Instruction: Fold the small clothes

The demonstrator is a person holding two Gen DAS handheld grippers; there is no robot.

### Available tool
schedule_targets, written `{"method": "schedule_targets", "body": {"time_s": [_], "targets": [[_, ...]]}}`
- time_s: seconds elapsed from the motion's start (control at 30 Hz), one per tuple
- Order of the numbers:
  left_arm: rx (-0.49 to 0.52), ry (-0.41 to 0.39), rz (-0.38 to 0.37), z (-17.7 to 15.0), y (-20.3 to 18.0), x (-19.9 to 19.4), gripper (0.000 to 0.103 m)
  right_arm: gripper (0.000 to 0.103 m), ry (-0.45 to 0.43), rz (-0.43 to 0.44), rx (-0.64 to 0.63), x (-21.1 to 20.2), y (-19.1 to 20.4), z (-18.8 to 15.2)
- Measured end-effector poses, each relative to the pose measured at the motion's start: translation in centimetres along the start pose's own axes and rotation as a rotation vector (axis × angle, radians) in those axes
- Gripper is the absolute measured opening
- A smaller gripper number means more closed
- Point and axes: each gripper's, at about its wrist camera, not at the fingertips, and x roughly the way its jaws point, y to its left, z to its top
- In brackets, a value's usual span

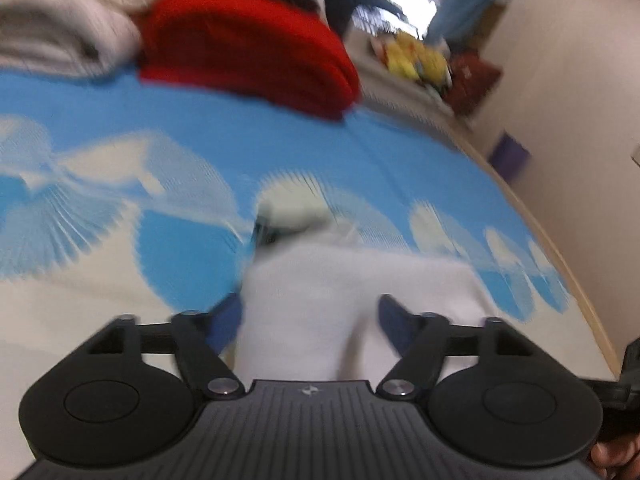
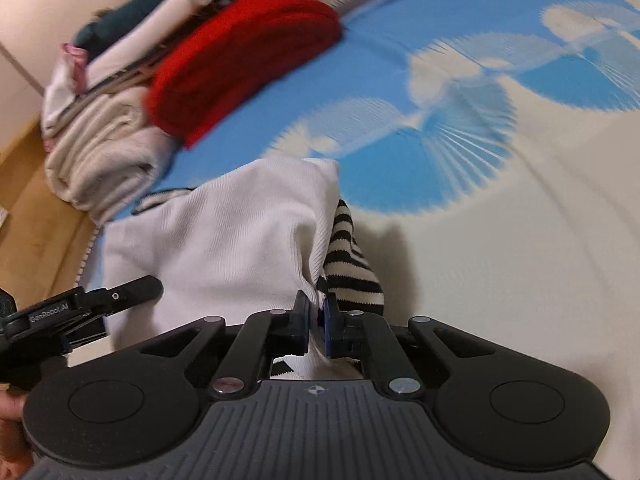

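A soft white ribbed knit garment (image 2: 224, 232) lies rumpled on a bedspread (image 2: 540, 260) printed with blue and cream fan shapes; a black-and-white striped part (image 2: 352, 264) shows at its edge. The right gripper (image 2: 318, 316) is clenched on the white hem, the cloth pinched between its blue pads. The left gripper (image 1: 310, 320) stands released, its fingers wide on either side of the white cloth (image 1: 320, 300), not pressing it. Beyond lie a folded red knit (image 2: 240, 56) and a stack of cream and dark folded clothes (image 2: 104, 148), near but apart from the garment.
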Motion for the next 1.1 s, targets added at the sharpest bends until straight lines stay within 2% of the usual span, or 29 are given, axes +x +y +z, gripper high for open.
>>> {"method": "schedule_targets", "body": {"time_s": [0.03,0.1,0.17,0.27,0.3,0.37,0.43,0.5,0.57,0.63,0.67,0.7,0.73,0.8,0.87,0.9,0.93,1.0,1.1], "targets": [[-0.001,0.012,-0.009,0.1,0.2,-0.2,0.084,0.006,-0.001,-0.009,-0.010,0.6,0.5,0.2],[0.004,0.107,-0.056,-0.5,0.4,-0.2,0.084,0.006,0.002,-0.027,-0.023,1.6,1.0,0.4],[0.057,0.188,-0.080,-1.6,-0.2,0.0,0.083,0.005,-0.001,-0.092,-0.052,2.5,1.4,0.5],[0.233,0.302,0.018,-4.0,-0.7,1.3,0.084,0.005,0.041,-0.156,-0.022,3.6,0.6,0.8],[0.266,0.338,0.055,-5.0,-0.1,1.8,0.088,0.005,0.050,-0.168,-0.022,3.8,0.6,0.8],[0.235,0.370,0.097,-5.9,1.3,2.6,0.091,0.008,0.066,-0.172,-0.020,4.2,0.5,0.7],[0.159,0.354,0.072,-5.4,2.0,1.9,0.088,0.009,0.094,-0.176,-0.021,4.3,0.7,0.2],[0.161,0.307,0.065,-4.7,1.6,0.4,0.086,0.011,0.080,-0.212,-0.050,3.7,1.0,-0.2],[0.175,0.284,0.036,-4.6,1.0,-0.9,0.086,0.024,0.041,-0.221,-0.052,2.5,1.1,-0.1],[0.183,0.296,-0.009,-4.7,0.8,-1.3,0.086,0.025,0.000,-0.178,-0.041,1.0,1.0,0.1],[0.207,0.320,-0.013,-5.2,0.6,-1.0,0.086,0.025,-0.007,-0.147,-0.050,0.4,1.0,0.0],[0.245,0.354,0.020,-6.0,0.5,-0.3,0.088,0.025,0.008,-0.109,-0.077,0.3,1.1,-0.3],[0.277,0.376,0.062,-6.9,0.6,0.6,0.096,0.025,0.044,-0.085,-0.100,0.6,1.2,-0.7],[0.239,0.383,0.107,-7.5,1.3,1.3,0.100,0.025,0.183,-0.081,-0.134,2.4,1.0,-2.2],[0.165,0.365,0.108,-7.0,1.5,0.3,0.097,0.025,0.310,-0.171,-0.184,4.1,0.6,-4.0],[0.171,0.335,0.121,-6.7,0.9,-0.5,0.096,0.025,0.316,-0.215,-0.205,4.1,0.6,-4.5],[0.194,0.297,0.149,-6.6,0.4,-1.8,0.096,0.025,0.303,-0.251,-0.214,3.7,0.7,-4.7],[0.226,0.239,0.196,-6.0,-0.8,-3.8,0.096,0.025,0.247,-0.250,-0.200,2.0,1.0,-4.3],[0.221,0.152,0.205,-5.3,-2.1,-7.4,0.099,0.026,0.149,-0.260,-0.273,-1.3,2.8,-4.0]]}}
